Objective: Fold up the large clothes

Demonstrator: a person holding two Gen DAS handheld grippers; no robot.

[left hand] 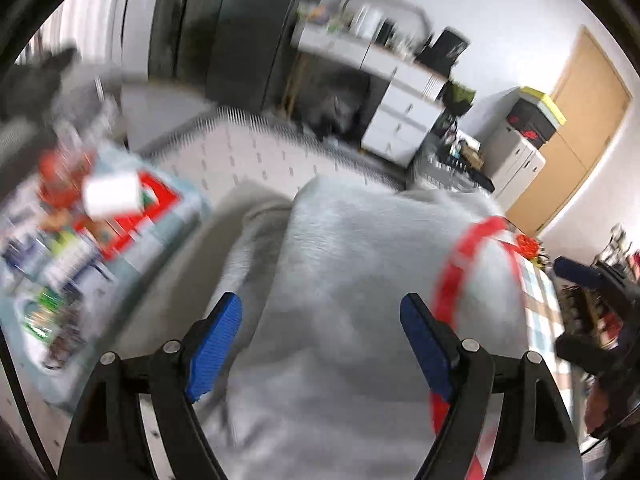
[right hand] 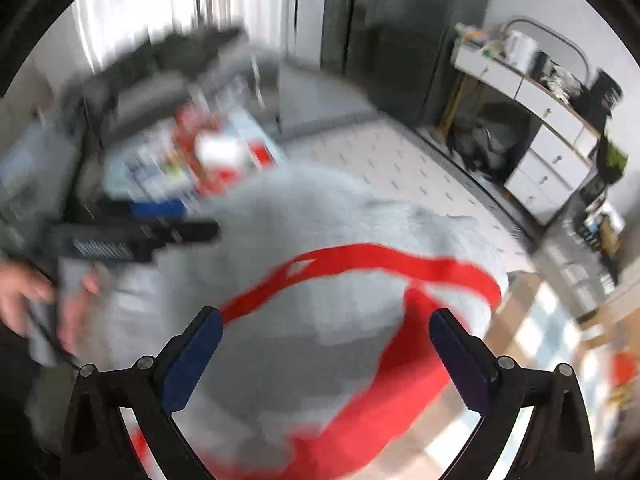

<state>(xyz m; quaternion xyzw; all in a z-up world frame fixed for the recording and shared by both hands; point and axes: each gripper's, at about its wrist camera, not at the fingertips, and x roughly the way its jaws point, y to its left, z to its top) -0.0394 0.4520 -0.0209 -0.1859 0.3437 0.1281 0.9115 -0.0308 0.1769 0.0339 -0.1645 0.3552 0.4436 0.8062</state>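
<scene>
A large grey fleece garment (left hand: pixel 352 248) with a red band (left hand: pixel 460 264) lies bunched below both grippers. In the left wrist view my left gripper (left hand: pixel 320 304) hovers over the grey cloth, its blue pads wide apart with nothing pinched between them. The right wrist view shows my right gripper (right hand: pixel 326 316) open above the same garment (right hand: pixel 320 220), with the red band (right hand: pixel 380 256) running beneath its fingers. A hand (right hand: pixel 20 292) holds the other gripper (right hand: pixel 160 220) at the left of that view. Both views are blurred.
A cluttered tray of colourful packets (left hand: pixel 80 220) with a white roll (left hand: pixel 112 196) sits left of the garment. A pale dotted mat (left hand: pixel 280 152) lies beyond it, then white drawers (left hand: pixel 404 120). A checked cloth (left hand: pixel 540 308) shows at the right.
</scene>
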